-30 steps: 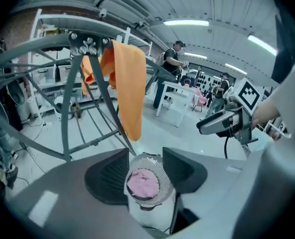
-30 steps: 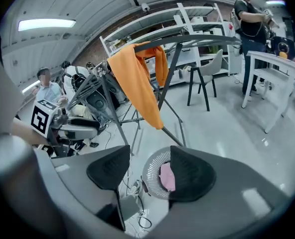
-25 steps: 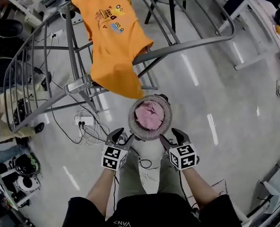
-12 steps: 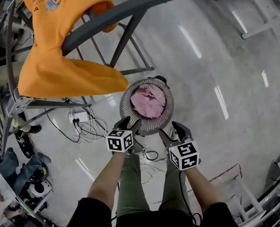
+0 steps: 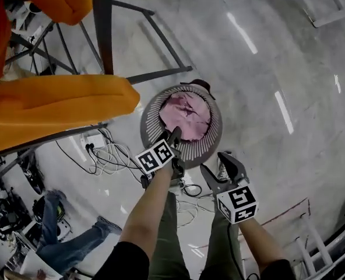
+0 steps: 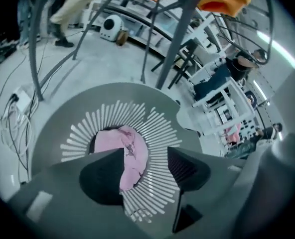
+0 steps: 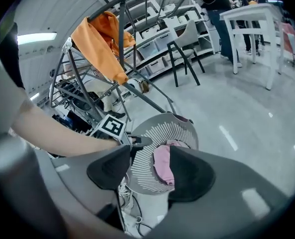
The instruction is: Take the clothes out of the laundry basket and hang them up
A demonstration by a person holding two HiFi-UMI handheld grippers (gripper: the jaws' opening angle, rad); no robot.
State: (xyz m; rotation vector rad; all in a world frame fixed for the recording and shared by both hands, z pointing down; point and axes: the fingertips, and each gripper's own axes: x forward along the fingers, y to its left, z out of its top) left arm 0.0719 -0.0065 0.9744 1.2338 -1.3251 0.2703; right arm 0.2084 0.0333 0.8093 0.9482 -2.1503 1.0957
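Two empty grippers aim down: the jaws of your right gripper (image 5: 216,167) stand spread, and those of your left gripper (image 5: 173,137) have just been opening, nothing between them, over the round grey slatted laundry basket (image 5: 210,147), ready for the crumpled pink garment (image 5: 187,112) inside. Beyond, an orange T-shirt (image 5: 56,107) already drapes the grey metal rack (image 5: 102,22).

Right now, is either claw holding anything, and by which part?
Nothing. Left claw, just opening, and right claw are both empty; the pink cloth lies loose in the basket.
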